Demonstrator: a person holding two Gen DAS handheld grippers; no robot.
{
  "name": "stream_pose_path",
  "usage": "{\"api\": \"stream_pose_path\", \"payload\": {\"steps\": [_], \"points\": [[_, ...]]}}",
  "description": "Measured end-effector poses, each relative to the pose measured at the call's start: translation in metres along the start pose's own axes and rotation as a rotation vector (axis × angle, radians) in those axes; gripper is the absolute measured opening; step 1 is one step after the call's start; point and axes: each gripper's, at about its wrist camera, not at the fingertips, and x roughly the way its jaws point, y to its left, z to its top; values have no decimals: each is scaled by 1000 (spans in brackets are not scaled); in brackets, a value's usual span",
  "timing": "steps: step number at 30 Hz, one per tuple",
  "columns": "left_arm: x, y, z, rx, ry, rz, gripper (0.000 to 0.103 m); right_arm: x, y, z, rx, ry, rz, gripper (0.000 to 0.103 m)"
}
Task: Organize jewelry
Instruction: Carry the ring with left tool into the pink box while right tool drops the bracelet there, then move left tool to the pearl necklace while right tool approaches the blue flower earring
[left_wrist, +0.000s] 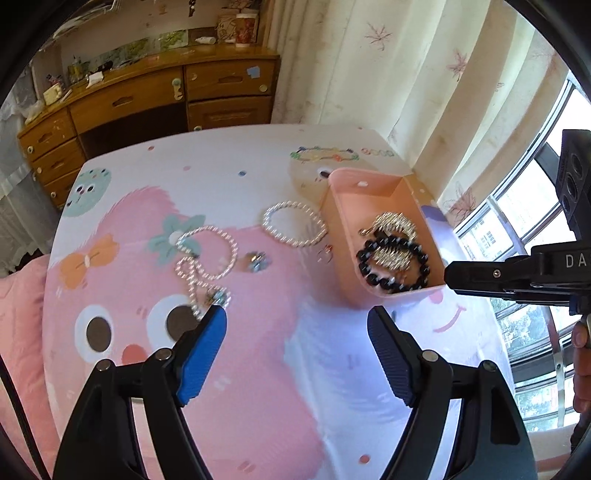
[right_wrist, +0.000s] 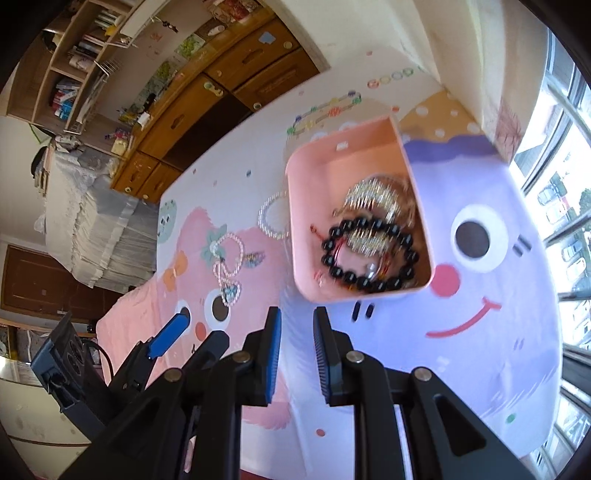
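Observation:
A pink box (left_wrist: 365, 203) stands on the cartoon-print cloth (left_wrist: 258, 369). It holds a black bead bracelet (left_wrist: 391, 267) and a gold piece (left_wrist: 395, 225). Left of the box lie a pearl bracelet (left_wrist: 293, 223), a looped pearl necklace (left_wrist: 207, 254) and a small earring (left_wrist: 255, 260). My left gripper (left_wrist: 295, 332) hangs open and empty over the cloth, its left fingertip beside the necklace's lower end. My right gripper (right_wrist: 297, 328) hovers in front of the pink box (right_wrist: 351, 162), jaws nearly together, nothing between them. The black bracelet (right_wrist: 369, 254) looks blurred there. My left gripper (right_wrist: 195, 332) shows at lower left.
A colourful bead bracelet (left_wrist: 325, 154) lies at the far edge behind the box. A wooden desk with drawers (left_wrist: 147, 103) stands beyond the table, a curtain (left_wrist: 388, 74) and window (left_wrist: 535, 221) to the right. A bed (right_wrist: 92, 229) lies to the left.

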Motion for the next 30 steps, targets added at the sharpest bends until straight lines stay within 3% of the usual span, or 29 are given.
{"api": "stream_pose_path", "payload": {"steps": [5, 15, 22, 27, 30], "points": [[-4, 31, -17, 8, 38, 19, 77, 19, 19, -21, -3, 19, -31, 34], [-19, 91, -31, 96, 105, 32, 82, 48, 64, -53, -6, -30, -96, 42], [-23, 115, -29, 138, 90, 6, 83, 60, 86, -63, -77, -138, -169, 42], [-26, 110, -22, 197, -26, -39, 83, 71, 89, -65, -197, -238, -170, 42], [-18, 101, -14, 211, -44, -61, 83, 82, 88, -61, -285, -263, -189, 42]]}}
